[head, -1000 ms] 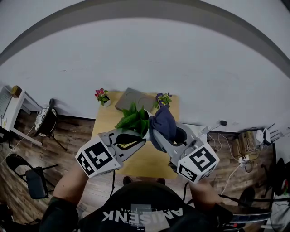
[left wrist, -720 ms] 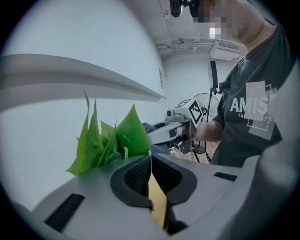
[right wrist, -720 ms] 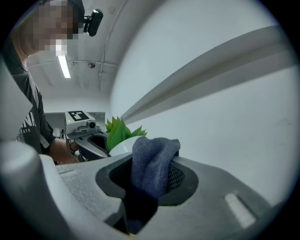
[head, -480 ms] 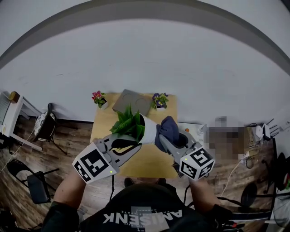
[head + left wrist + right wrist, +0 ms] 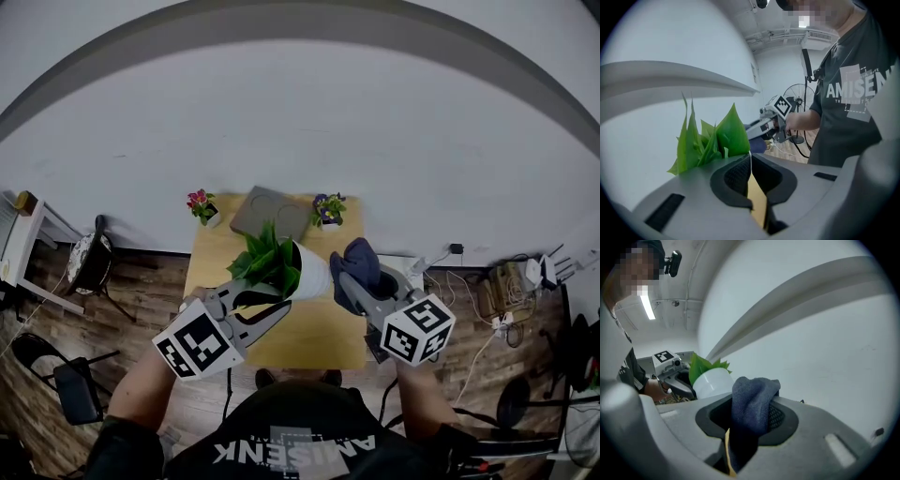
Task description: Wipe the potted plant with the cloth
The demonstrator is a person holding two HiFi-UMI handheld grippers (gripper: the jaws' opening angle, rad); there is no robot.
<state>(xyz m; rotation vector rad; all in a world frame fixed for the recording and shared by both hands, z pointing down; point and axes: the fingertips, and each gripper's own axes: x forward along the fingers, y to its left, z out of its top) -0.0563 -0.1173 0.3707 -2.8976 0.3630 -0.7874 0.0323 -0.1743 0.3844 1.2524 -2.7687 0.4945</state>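
With the left tongs (image 5: 277,298) pinched shut on the tilted potted plant's (image 5: 292,269) thin rim above the surface (image 5: 323,333) and the right tongs (image 5: 343,284) clamped on the cloth (image 5: 362,262) beside it, a hard wipe could lever the pot loose.

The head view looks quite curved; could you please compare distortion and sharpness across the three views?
Head view: fisheye bends the grey band on the wall into an arc; the plant is sharp. Left gripper view: dark round vignette. Right gripper view: same vignette; the cloth is crisp, a ceiling lamp shines bright.
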